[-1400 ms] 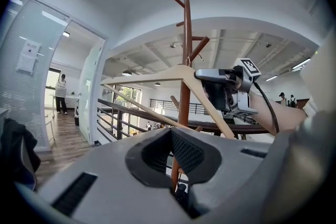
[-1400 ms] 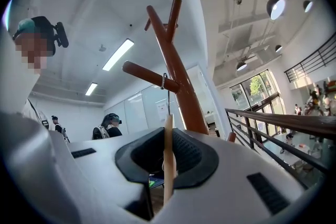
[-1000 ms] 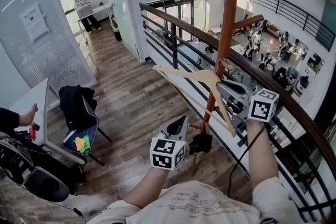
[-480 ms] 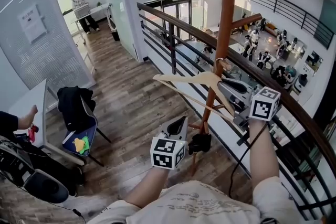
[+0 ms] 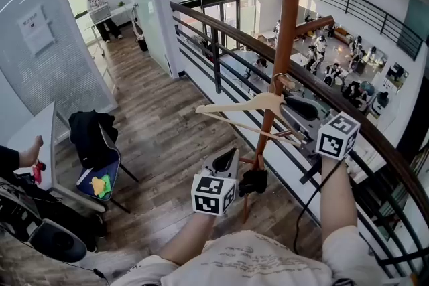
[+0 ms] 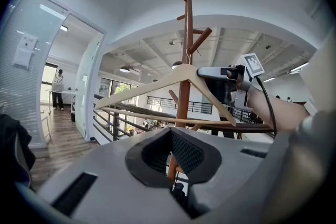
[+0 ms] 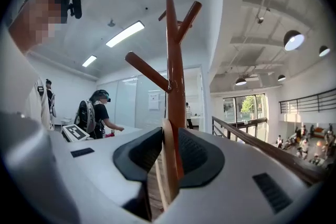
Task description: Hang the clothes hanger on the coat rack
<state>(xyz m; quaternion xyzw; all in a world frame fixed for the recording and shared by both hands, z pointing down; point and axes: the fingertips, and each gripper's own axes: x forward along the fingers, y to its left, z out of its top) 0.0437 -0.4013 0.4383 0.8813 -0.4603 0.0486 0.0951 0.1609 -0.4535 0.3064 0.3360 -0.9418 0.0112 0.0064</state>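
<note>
Right gripper (image 5: 295, 107) has the wooden hanger (image 5: 244, 106) level by one arm, hook tucked against the coat rack (image 5: 288, 23) pole. Its jaws have just been opening with the hanger loose between them, so I'd guess it's letting go. Left gripper (image 5: 226, 159) waits low near the pole, jaws slightly apart and empty.

Hanger levelled out while the grip eased

The clothes hanger (image 5: 236, 104), which had slanted steeply down toward the person, rolled until its bar lay close to level beside the coat rack (image 5: 288, 10). Its far tip dropped and its near end rose. The right gripper (image 5: 289, 109) turned with it and shifted slightly outward. Its fingers (image 5: 303, 106) had just been opening, with the hanger's wood between them.
</note>
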